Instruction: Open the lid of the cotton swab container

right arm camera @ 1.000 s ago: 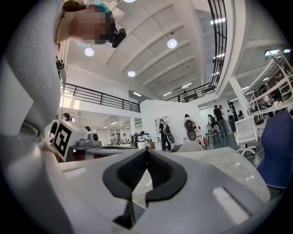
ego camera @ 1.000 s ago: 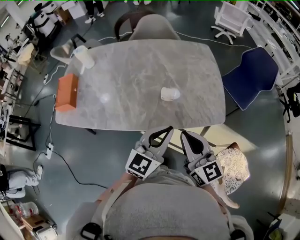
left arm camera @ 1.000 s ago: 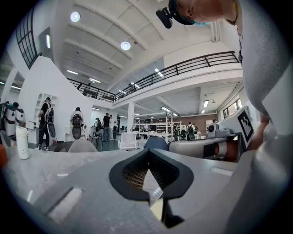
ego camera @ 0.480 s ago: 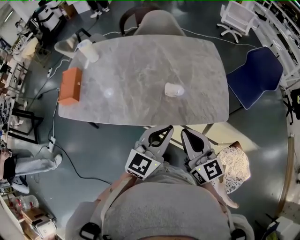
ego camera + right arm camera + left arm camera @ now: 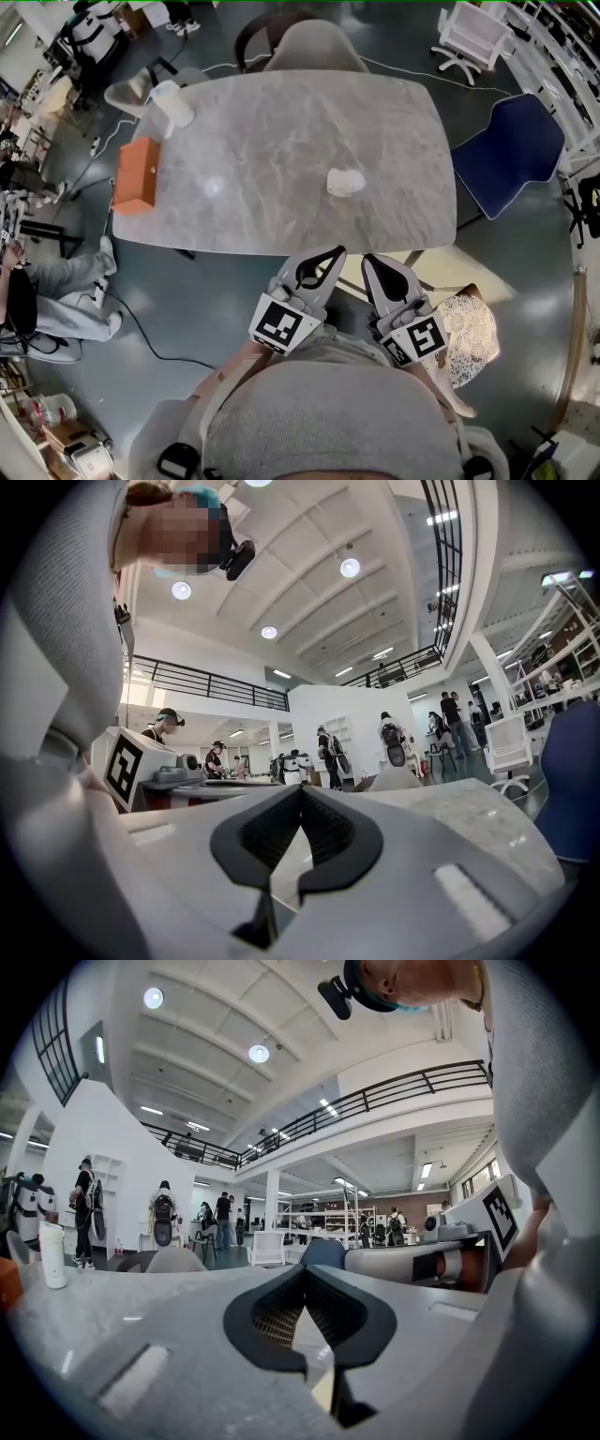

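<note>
A grey marble tabletop (image 5: 281, 141) fills the middle of the head view. A blue chair (image 5: 511, 150) stands off its right end and a grey chair (image 5: 314, 52) is tucked in at the far side.

Both tools are held close to the person's body, off the near edge of the tabletop and touching nothing on it. The left tool (image 5: 336, 253) has its jaws pressed together with nothing between them. The right tool (image 5: 367, 261) is likewise closed and empty. They sit side by side with their tips pointing toward the tabletop.

An orange box (image 5: 136, 175) lies along the left edge. A white cup (image 5: 171, 101) stands upright near the far left corner.

The cotton swab container (image 5: 344, 182), small and white, rests alone on the right half of the tabletop, nearer the near edge than the far one. It lies straight ahead of the two tool tips and well apart from them, with bare stone in between. It shows too small to tell how its lid sits.
</note>
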A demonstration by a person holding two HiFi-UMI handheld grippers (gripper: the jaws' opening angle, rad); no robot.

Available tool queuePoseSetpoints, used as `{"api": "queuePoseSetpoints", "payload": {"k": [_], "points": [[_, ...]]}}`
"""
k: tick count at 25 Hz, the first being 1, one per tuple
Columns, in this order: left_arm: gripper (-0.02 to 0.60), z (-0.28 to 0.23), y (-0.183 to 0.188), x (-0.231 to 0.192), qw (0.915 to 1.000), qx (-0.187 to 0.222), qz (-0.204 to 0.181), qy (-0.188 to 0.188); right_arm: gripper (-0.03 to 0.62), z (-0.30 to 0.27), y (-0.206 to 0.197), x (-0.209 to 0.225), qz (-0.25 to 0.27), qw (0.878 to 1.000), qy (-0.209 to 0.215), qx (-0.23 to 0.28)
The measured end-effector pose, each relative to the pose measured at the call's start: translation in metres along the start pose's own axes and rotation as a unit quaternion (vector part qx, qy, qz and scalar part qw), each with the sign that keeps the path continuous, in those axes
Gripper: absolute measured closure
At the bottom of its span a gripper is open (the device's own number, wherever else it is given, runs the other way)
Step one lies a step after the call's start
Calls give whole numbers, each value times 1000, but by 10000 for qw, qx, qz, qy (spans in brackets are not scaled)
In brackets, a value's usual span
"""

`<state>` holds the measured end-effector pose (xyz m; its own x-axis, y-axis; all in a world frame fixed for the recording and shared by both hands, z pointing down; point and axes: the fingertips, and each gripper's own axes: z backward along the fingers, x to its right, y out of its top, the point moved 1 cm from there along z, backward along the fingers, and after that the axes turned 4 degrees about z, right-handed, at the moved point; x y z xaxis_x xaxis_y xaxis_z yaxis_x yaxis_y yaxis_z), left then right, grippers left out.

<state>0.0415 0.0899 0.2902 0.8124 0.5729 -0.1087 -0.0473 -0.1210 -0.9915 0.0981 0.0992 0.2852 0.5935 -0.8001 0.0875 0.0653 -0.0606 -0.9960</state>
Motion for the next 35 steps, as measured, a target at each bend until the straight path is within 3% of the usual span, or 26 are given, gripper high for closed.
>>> {"api": "queuePoseSetpoints", "payload": {"k": [35], "points": [[584,-107,34,-132,9996,131,-35,-233,592,-130,18,103,81,9996,-273,69]]}}
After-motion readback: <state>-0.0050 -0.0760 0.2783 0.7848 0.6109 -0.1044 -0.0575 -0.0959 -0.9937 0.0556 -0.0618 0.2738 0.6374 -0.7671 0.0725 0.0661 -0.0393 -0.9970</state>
